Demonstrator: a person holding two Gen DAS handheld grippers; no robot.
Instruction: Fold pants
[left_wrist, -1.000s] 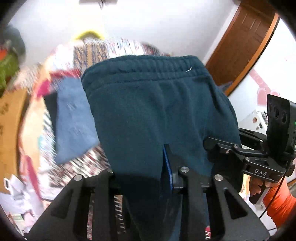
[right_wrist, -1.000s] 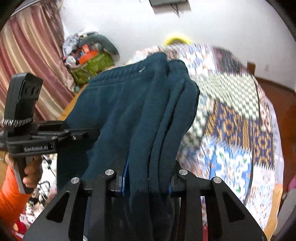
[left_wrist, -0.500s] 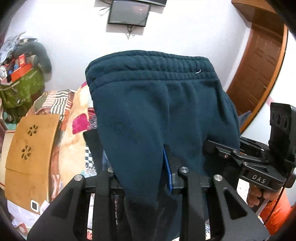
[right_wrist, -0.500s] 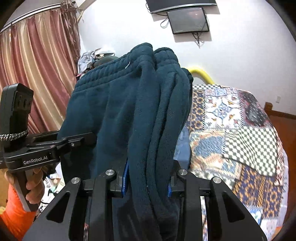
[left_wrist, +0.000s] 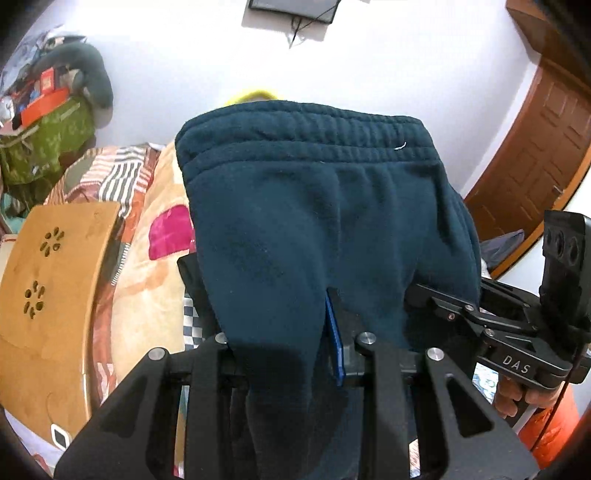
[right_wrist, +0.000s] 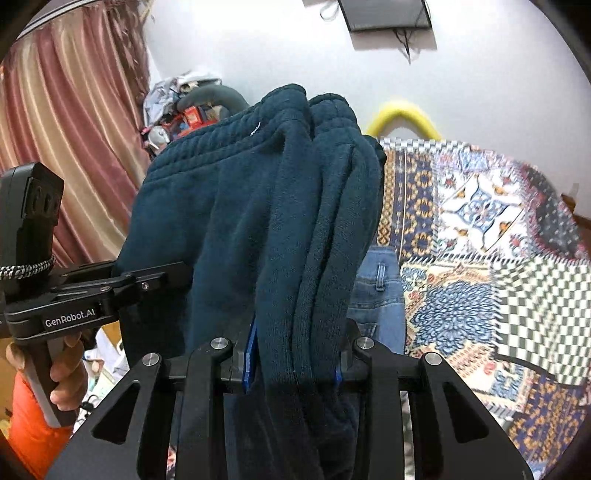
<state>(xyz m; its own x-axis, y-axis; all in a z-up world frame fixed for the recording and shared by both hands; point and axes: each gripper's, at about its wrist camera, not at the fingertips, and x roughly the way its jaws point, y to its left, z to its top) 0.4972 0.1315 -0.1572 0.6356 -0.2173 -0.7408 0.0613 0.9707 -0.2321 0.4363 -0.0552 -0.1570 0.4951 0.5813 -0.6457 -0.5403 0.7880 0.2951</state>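
The dark teal fleece pants (left_wrist: 317, 229) hang in the air, folded over, waistband at the top. My left gripper (left_wrist: 291, 350) is shut on one side of the fabric, which drapes over its fingers. My right gripper (right_wrist: 295, 354) is shut on a thick bunch of folded layers of the pants (right_wrist: 280, 229). Each gripper shows in the other's view: the right one (left_wrist: 436, 295) at the pants' right edge, the left one (right_wrist: 173, 273) at their left edge. The lower part of the pants is hidden behind the grippers.
A bed with a patchwork quilt (right_wrist: 480, 240) lies below. Blue jeans (right_wrist: 380, 295) lie on it beside the teal pants. A wooden board (left_wrist: 48, 280) stands left of the bed. A cluttered pile (left_wrist: 44, 122) sits far left, a brown door (left_wrist: 535, 147) to the right.
Both grippers have lifted the pants up off the bed and tilted upward, then dipped slightly. The grip on the fabric has not changed.
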